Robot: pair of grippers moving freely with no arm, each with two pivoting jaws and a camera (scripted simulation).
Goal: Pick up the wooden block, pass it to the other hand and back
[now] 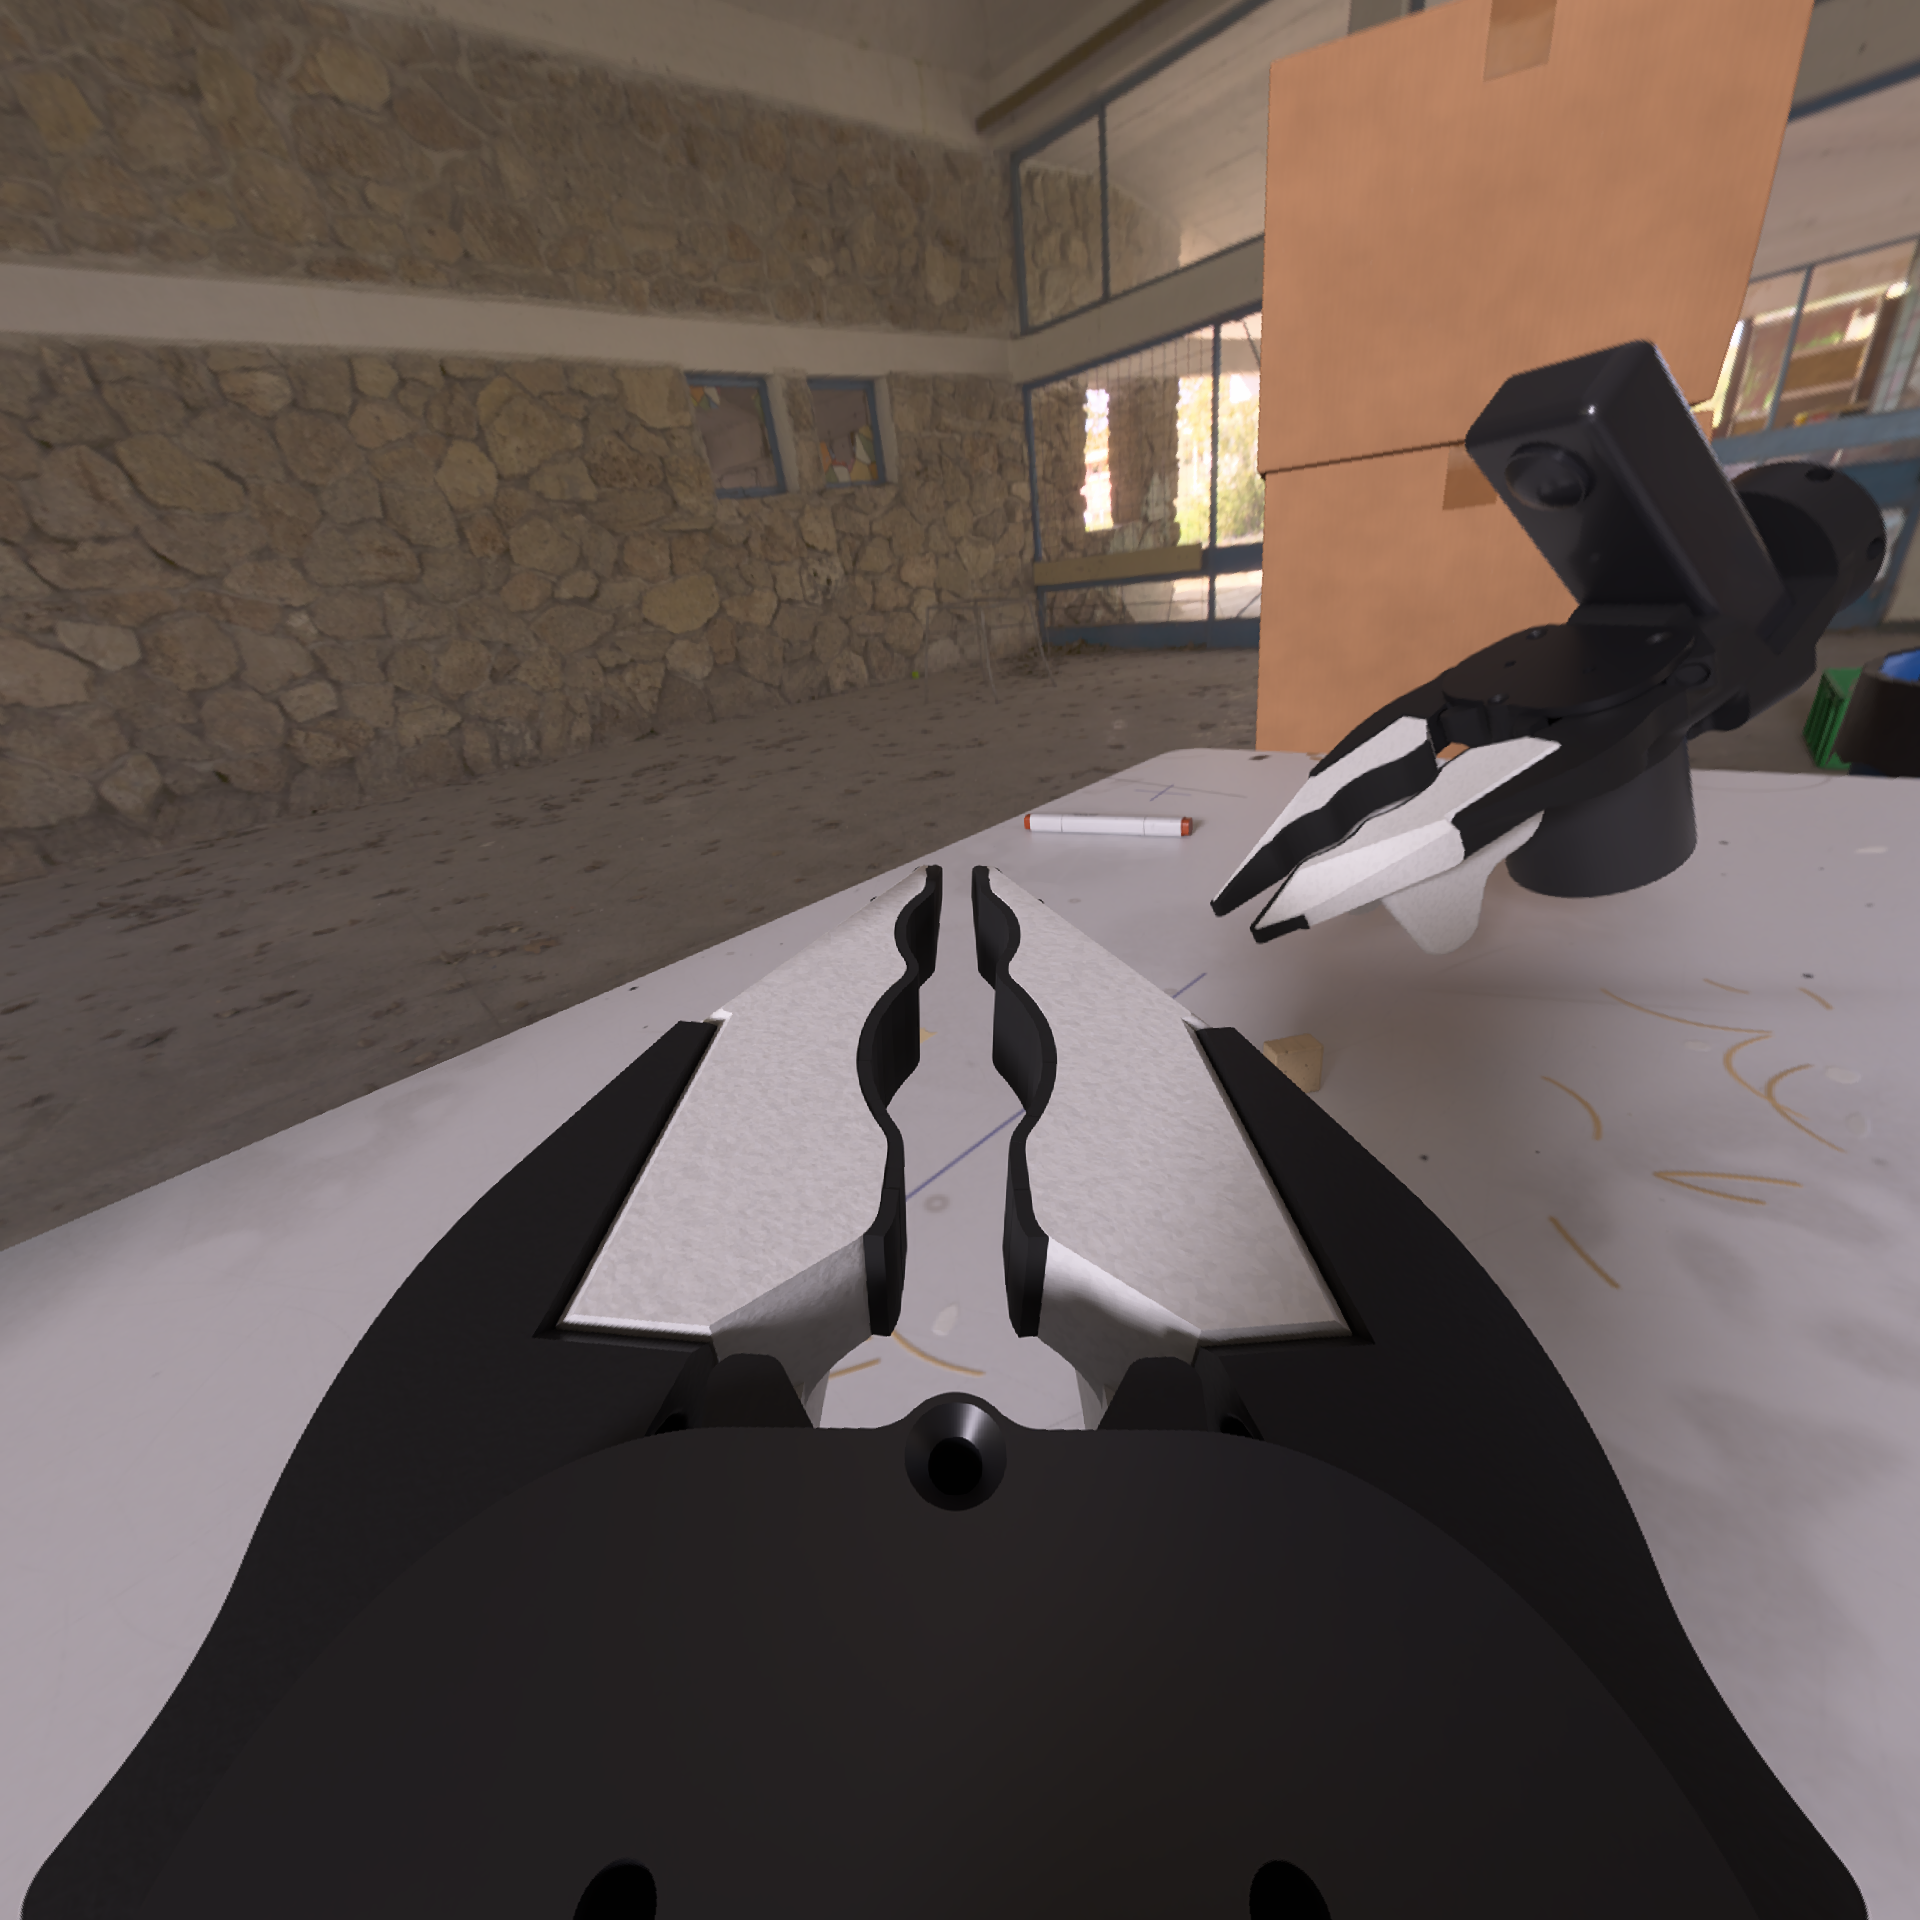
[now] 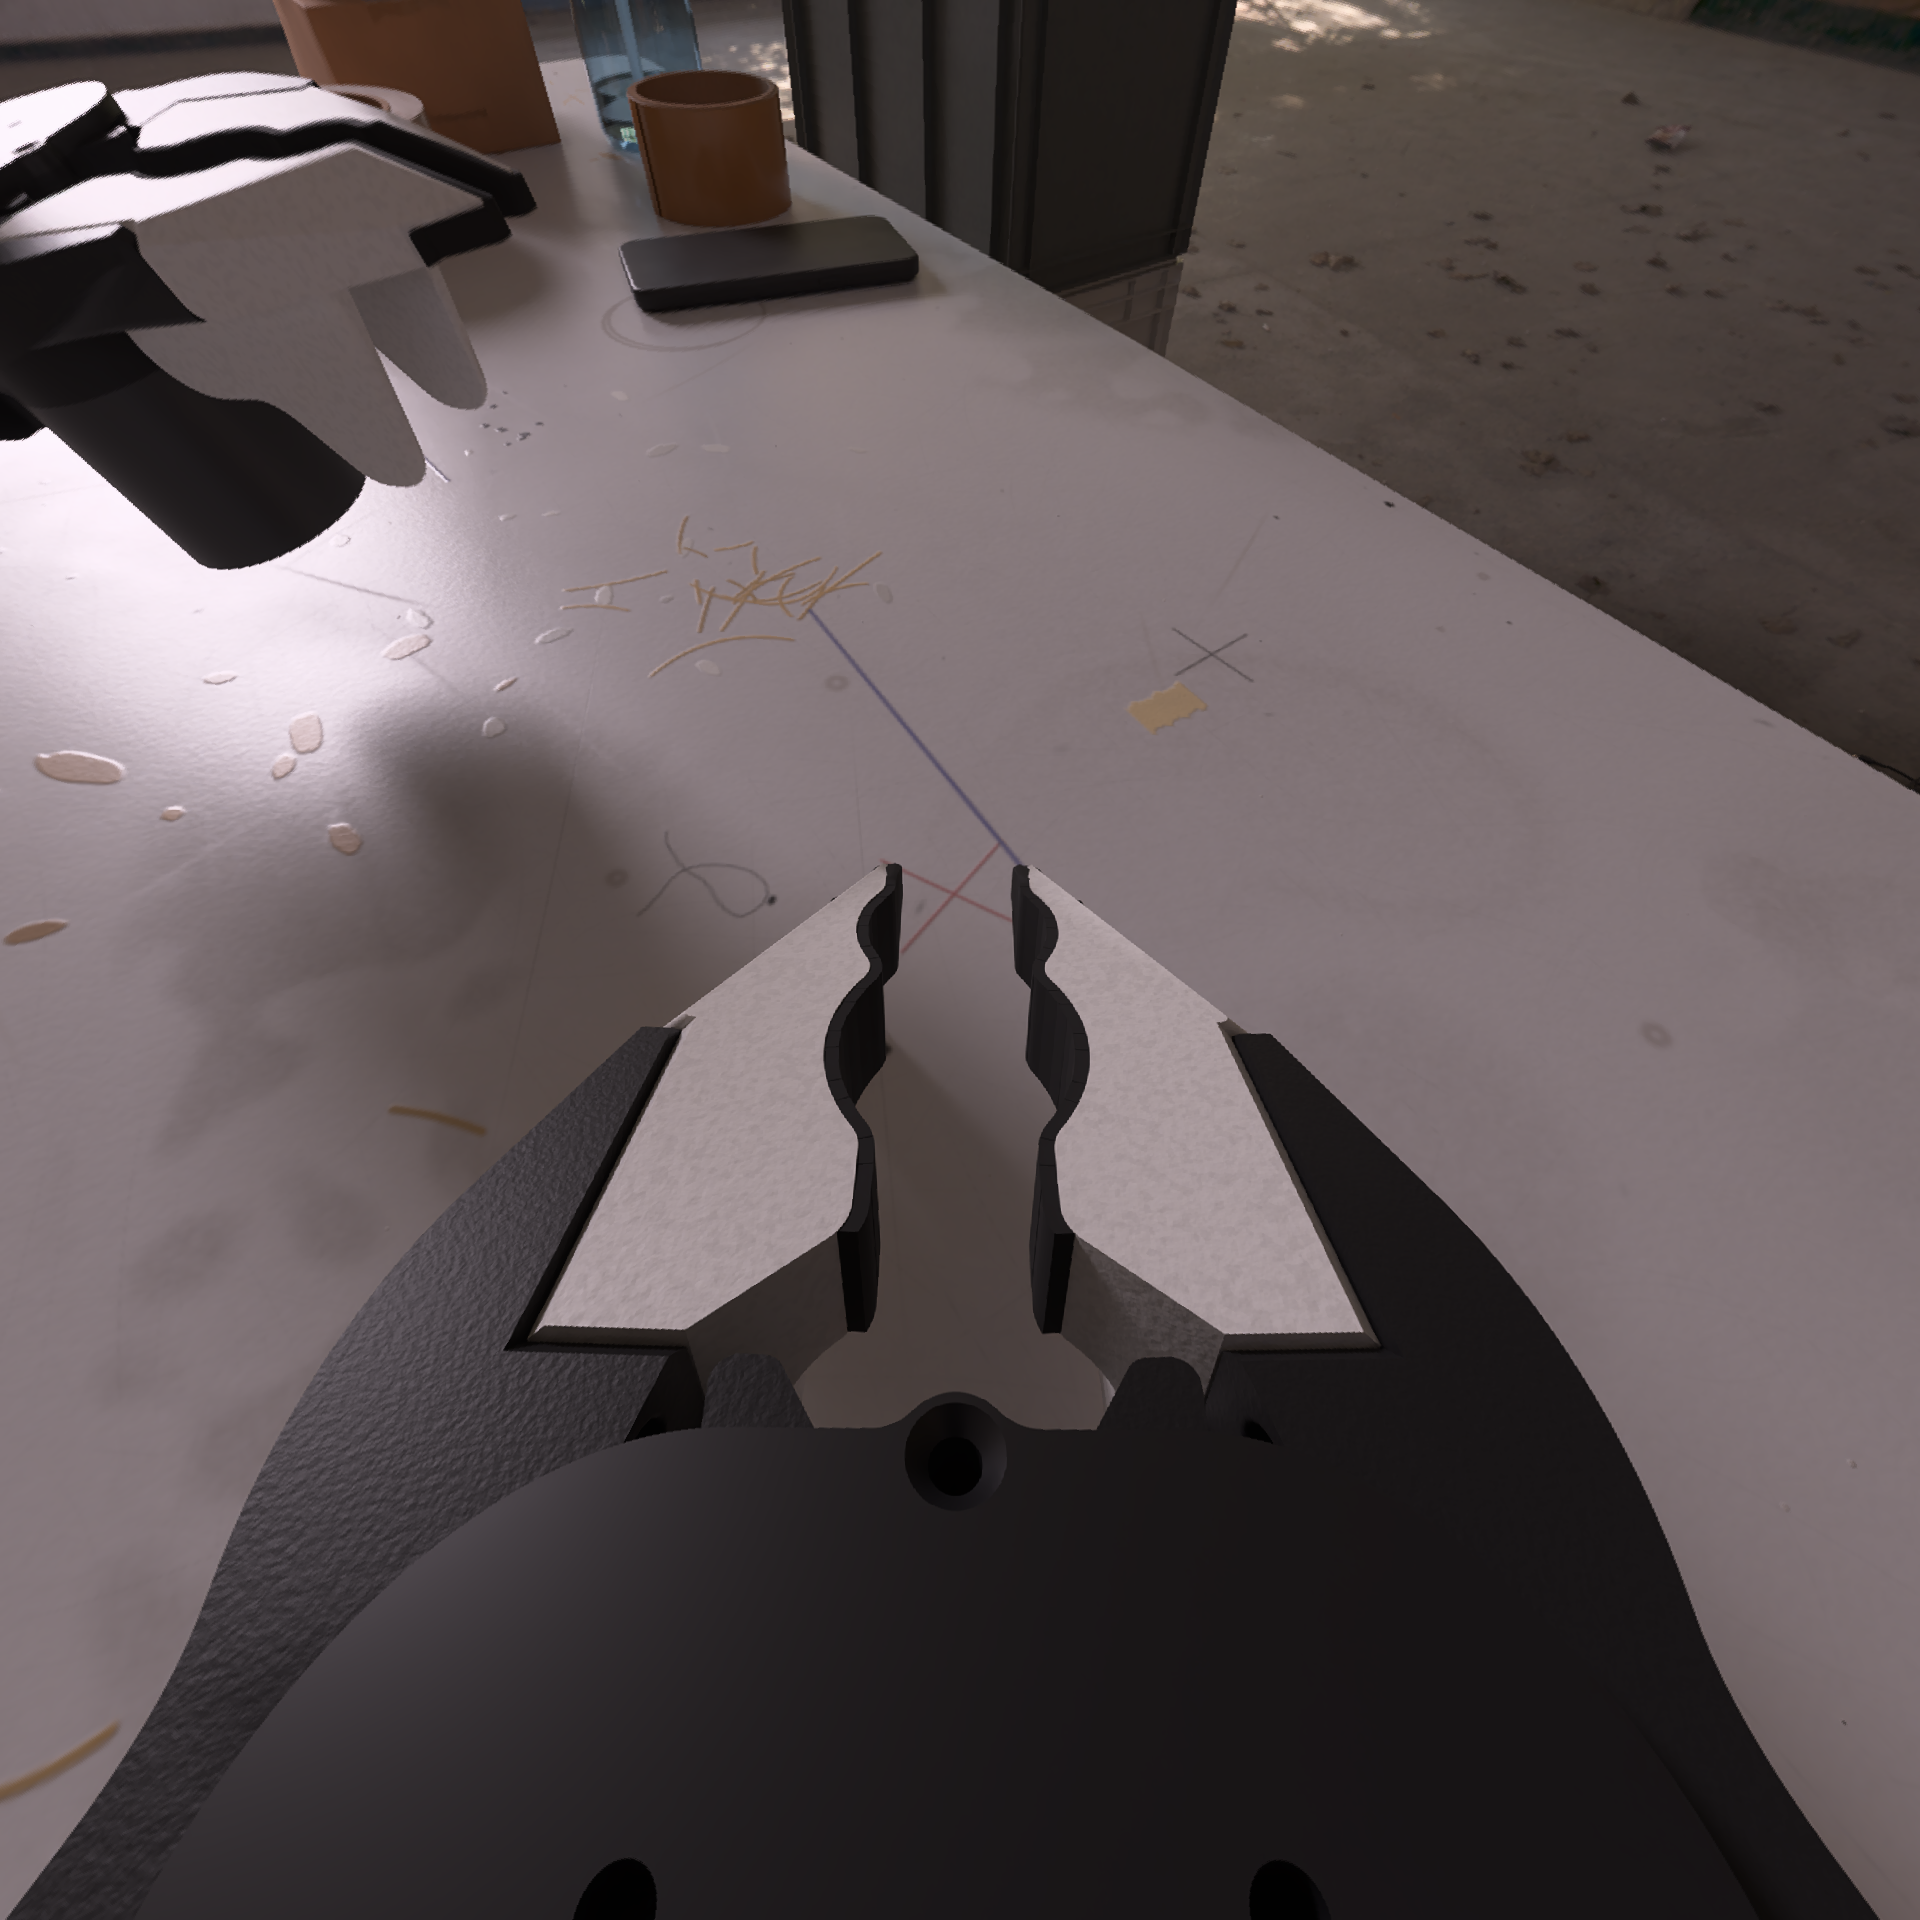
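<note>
Wooden block (image 1: pixel 1297 1062) lies on the white table (image 1: pixel 1558 1351), just right of the left gripper (image 1: pixel 956 878) and half hidden behind its finger; neither gripper holds anything. Left jaws sit nearly together with a thin gap, right gripper (image 2: pixel 956 883) slightly spread. Best next: widen whichever goes in, centre over the block, descend squarely before squeezing.
</note>
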